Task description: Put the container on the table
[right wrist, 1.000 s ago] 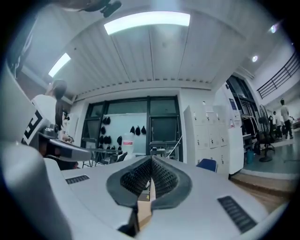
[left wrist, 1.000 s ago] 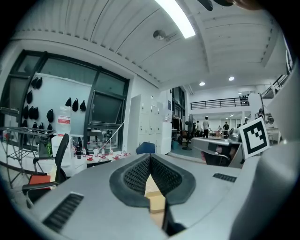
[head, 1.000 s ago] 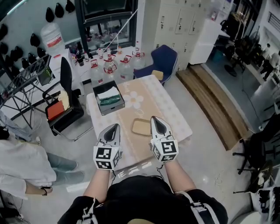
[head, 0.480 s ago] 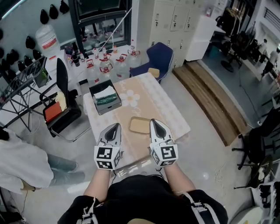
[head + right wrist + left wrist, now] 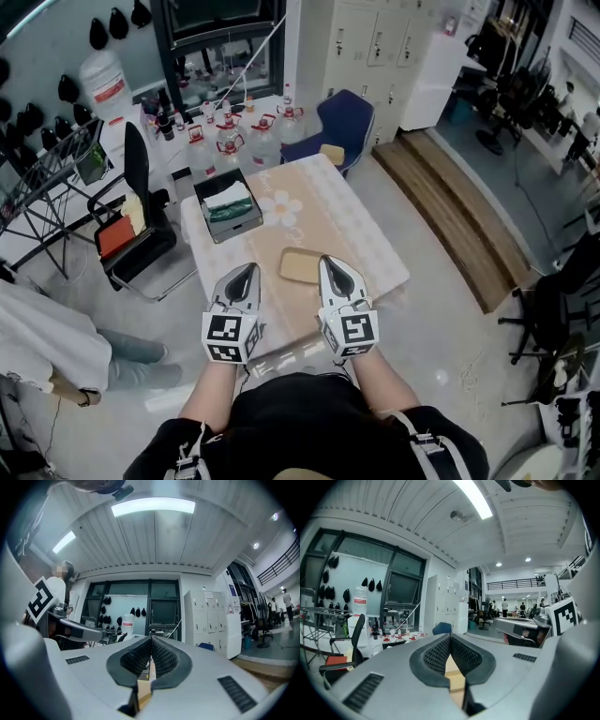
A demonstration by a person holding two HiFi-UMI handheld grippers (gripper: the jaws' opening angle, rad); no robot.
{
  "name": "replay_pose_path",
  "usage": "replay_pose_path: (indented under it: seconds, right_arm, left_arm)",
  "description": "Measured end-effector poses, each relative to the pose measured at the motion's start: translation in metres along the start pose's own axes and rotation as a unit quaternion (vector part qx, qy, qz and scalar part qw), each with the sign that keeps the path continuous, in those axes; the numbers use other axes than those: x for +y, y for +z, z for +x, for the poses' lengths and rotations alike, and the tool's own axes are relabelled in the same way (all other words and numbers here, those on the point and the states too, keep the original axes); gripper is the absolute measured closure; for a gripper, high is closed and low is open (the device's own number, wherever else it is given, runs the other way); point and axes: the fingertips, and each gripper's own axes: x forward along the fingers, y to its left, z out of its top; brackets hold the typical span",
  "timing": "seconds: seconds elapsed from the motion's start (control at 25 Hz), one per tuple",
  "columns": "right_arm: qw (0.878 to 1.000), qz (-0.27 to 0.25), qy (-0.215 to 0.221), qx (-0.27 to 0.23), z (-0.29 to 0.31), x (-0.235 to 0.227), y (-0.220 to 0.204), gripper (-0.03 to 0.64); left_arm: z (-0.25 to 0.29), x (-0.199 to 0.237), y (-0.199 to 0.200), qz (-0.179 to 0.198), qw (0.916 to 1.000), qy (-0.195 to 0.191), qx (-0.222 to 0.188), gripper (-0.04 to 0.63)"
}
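Table (image 5: pixel 349 223) with tan container (image 5: pixel 302 268) unmoved; right gripper (image 5: pixel 332 266) slightly closer to it.

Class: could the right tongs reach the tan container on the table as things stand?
Probably yes: the tan container lies uncovered close by the right tongs, nothing between them, though the shut jaws must open first.

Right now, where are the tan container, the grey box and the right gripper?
tan container (image 5: pixel 300 267), head view, middle of its top
grey box (image 5: pixel 242 231), head view, its near side wall
right gripper (image 5: pixel 329 260), head view, tip of its shut jaws
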Motion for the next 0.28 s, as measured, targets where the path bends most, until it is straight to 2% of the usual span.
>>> replay_pose_path:
  seconds: [0.28]
  right_arm:
    - [1.000,0.004,0.002,-0.002,-0.0045,-0.0030,-0.0019,0.603]
  left_arm:
    - [-0.0015,-0.0080,-0.0018,0.001,1.0000,0.000,0.000,0.581]
